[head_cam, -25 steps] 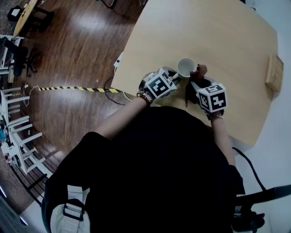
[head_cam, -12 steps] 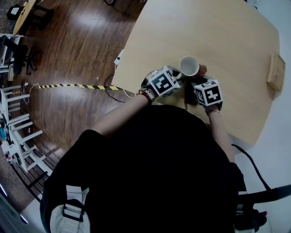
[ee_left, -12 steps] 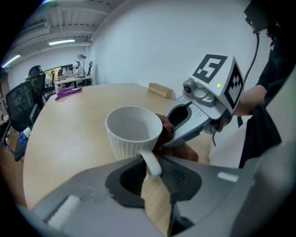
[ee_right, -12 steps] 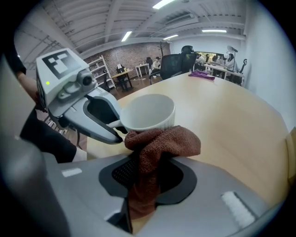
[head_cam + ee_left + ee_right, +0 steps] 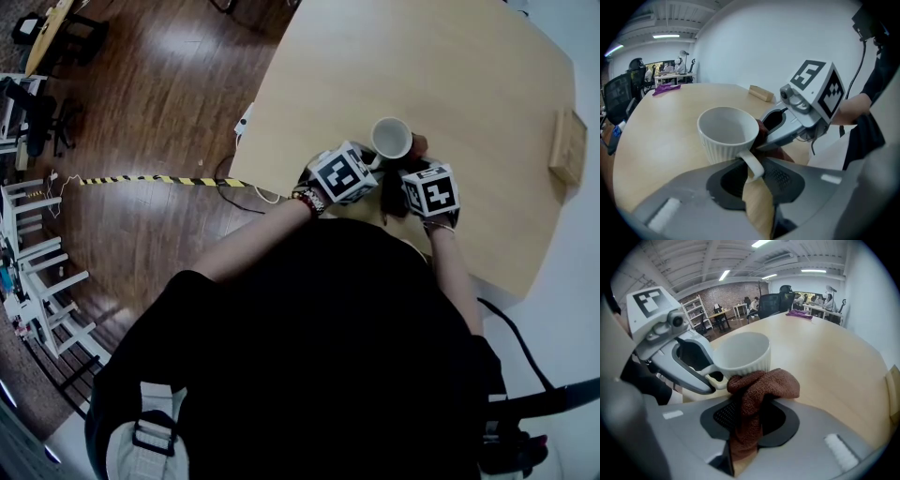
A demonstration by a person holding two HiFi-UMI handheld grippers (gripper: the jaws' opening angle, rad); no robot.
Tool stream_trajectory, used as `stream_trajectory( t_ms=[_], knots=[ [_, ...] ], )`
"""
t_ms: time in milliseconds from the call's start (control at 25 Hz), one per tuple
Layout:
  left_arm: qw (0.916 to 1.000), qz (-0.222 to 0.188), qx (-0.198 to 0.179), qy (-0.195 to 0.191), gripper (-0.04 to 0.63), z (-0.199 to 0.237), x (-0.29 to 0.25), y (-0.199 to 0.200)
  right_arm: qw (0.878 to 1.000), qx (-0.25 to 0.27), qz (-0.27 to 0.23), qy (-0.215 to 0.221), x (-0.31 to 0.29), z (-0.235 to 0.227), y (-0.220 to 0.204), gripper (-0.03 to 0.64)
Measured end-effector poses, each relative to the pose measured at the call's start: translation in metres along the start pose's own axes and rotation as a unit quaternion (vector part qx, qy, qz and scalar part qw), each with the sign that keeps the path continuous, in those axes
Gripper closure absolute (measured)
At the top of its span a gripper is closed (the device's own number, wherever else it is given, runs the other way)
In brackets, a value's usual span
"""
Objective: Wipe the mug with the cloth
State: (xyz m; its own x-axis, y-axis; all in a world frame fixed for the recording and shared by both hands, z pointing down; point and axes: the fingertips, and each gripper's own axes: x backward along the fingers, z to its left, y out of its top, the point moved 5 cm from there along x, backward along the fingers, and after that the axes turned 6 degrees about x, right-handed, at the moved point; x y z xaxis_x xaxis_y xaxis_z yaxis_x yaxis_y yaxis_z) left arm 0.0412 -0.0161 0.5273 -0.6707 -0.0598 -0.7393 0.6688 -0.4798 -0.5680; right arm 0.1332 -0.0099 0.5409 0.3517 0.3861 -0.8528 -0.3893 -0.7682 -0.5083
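A white ribbed mug (image 5: 391,138) stands upright on the pale wooden table (image 5: 450,66), near its front edge. My left gripper (image 5: 368,162) is at the mug's left, and its jaws are opening. In the left gripper view the mug's handle (image 5: 753,162) sits between the pads of my left gripper (image 5: 757,180), with a gap showing beside it. My right gripper (image 5: 747,420) is shut on a brown cloth (image 5: 761,385). The bunched top of the cloth rests against the mug's (image 5: 743,355) lower wall. From the head, the cloth (image 5: 418,143) shows just right of the mug.
A small wooden block (image 5: 567,148) lies at the table's right edge. A purple cloth (image 5: 665,87) lies at the far end of the table. Left of the table, the wood floor carries a cable and striped tape (image 5: 150,181). Office chairs and desks stand beyond.
The right gripper with the cloth has moved up closer to the mug. The left gripper has shifted slightly right. The mug has barely moved.
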Motion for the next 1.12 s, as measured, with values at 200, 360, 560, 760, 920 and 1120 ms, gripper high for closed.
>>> stream_trajectory(
  t_ms=[200, 360, 560, 760, 920, 1120],
  knots=[
    [1.0, -0.006, 0.005, 0.005, 0.495, 0.002, 0.0, -0.002, 0.999, 0.002, -0.052, 0.013, 0.037, 0.017, 0.016, 0.518],
    [0.9999, -0.017, 0.0, -0.002, 0.494, 0.001, 0.001, 0.001, 0.998, 0.014, -0.067, 0.013, 0.047, 0.025, 0.022, 0.518],
    [0.9997, -0.021, -0.001, -0.013, 0.497, 0.001, 0.002, 0.003, 0.998, 0.03, -0.047, 0.024, 0.033, 0.036, 0.019, 0.518],
    [0.9994, -0.024, -0.018, -0.015, 0.5, 0.002, 0.002, 0.007, 0.998, 0.021, -0.047, 0.03, 0.019, 0.033, 0.018, 0.52],
    [0.9989, -0.021, -0.031, -0.028, 0.499, -0.002, 0.001, 0.007, 0.999, 0.023, -0.033, 0.033, 0.003, 0.024, 0.011, 0.52],
    [0.9992, -0.007, -0.033, -0.019, 0.497, -0.001, -0.002, 0.003, 0.999, 0.027, -0.019, 0.039, -0.017, 0.015, -0.001, 0.52]
  ],
)
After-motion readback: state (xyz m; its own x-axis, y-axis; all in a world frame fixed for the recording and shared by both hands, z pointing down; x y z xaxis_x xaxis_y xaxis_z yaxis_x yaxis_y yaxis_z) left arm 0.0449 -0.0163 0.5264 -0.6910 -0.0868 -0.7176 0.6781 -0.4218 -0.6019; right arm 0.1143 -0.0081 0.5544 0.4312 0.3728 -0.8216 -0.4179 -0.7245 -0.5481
